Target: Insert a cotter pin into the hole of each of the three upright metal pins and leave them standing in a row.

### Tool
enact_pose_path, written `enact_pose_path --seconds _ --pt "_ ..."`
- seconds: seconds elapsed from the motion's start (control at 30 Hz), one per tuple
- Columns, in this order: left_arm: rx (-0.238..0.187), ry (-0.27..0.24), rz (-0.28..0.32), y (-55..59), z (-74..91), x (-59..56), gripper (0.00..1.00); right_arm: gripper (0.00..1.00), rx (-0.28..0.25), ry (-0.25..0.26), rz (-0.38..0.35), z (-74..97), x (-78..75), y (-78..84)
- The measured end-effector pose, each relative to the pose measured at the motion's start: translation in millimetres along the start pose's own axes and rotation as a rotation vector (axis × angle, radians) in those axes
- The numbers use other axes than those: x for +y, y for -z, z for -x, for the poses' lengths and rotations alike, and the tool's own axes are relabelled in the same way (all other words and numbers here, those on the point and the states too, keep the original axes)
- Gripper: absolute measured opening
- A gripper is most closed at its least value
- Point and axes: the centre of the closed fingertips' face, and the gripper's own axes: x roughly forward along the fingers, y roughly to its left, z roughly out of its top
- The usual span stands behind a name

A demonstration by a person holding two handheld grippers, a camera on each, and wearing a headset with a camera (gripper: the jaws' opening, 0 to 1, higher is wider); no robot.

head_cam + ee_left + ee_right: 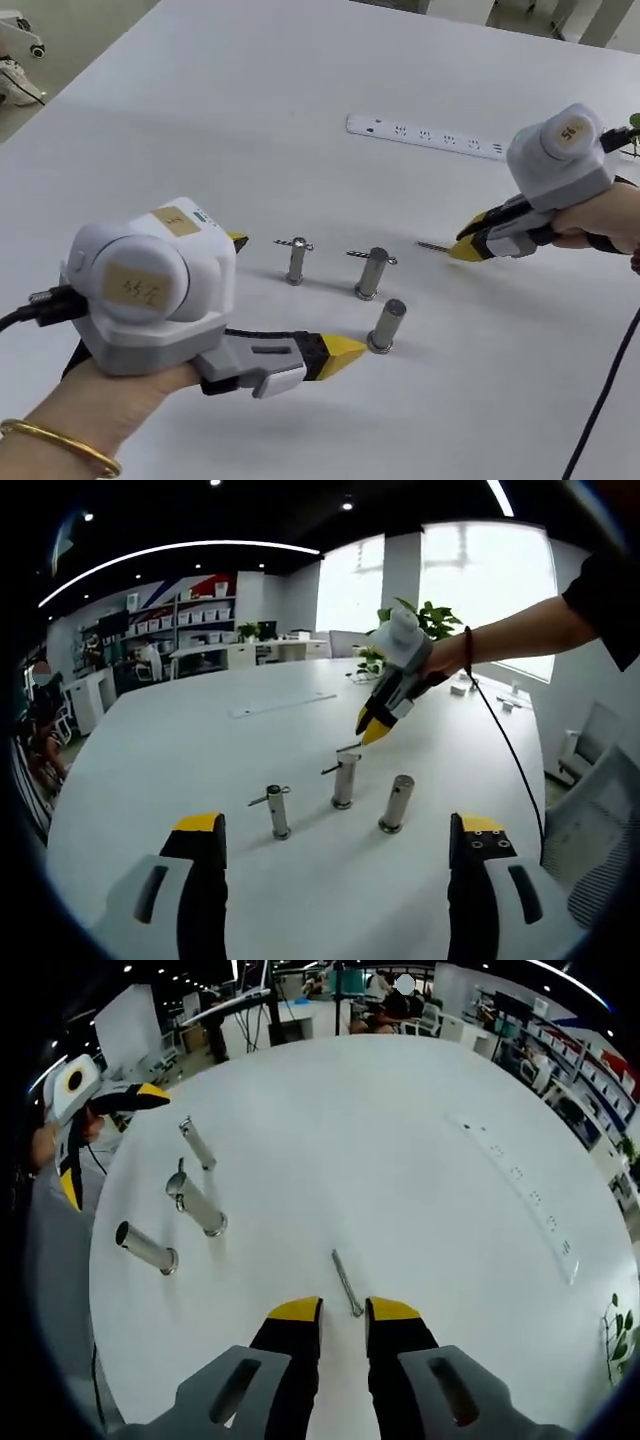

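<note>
The right gripper (343,1308) has its yellow-tipped jaws drawn nearly together on the end of a loose cotter pin (346,1280), which sticks straight out ahead of the tips, above the white table (250,120). In the left gripper view this pin's free end points at the top of the middle metal pin (345,780) and stops just short of it.

From the right gripper the three metal pins stand ahead and to its left, all upright on the table. The far metal pin (296,260) and the middle one each carry a cotter pin crosswise through the top. The near metal pin (386,326) stands slightly out of line with the other two, closer to the person. A white power strip (425,135) lies on the table well beyond the right gripper.

The left gripper (338,830) is spread wide and holds nothing. All three metal pins stand in front of its gap. In the head view one of its yellow tips lies just beside the base of the near metal pin, without touching it.
</note>
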Motion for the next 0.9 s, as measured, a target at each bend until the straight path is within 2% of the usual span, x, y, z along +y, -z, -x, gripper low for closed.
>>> enact_pose_path --seconds 0.23,0.33,0.43,0.77,0.9 --pt "-0.003 0.0 -0.001 -0.2 -0.2 0.5 0.91 0.09 0.052 -0.02 0.035 -5.4 2.6 2.5" --pt "-0.001 -0.003 0.0 0.4 0.0 1.6 0.9 0.09 0.057 -0.032 0.026 -6.8 2.4 2.5" --pt "-0.001 -0.004 0.001 0.6 0.0 1.8 0.9 0.07 0.09 -0.025 0.047 -7.7 3.4 6.1" --pt "0.009 0.004 -0.009 1.8 0.1 -2.7 0.9 0.04 0.132 -0.032 0.083 -5.1 6.5 5.0" --pt "0.008 0.001 -0.012 0.9 0.4 -1.9 0.9 0.02 0.157 -0.034 0.148 -5.0 10.0 4.4"
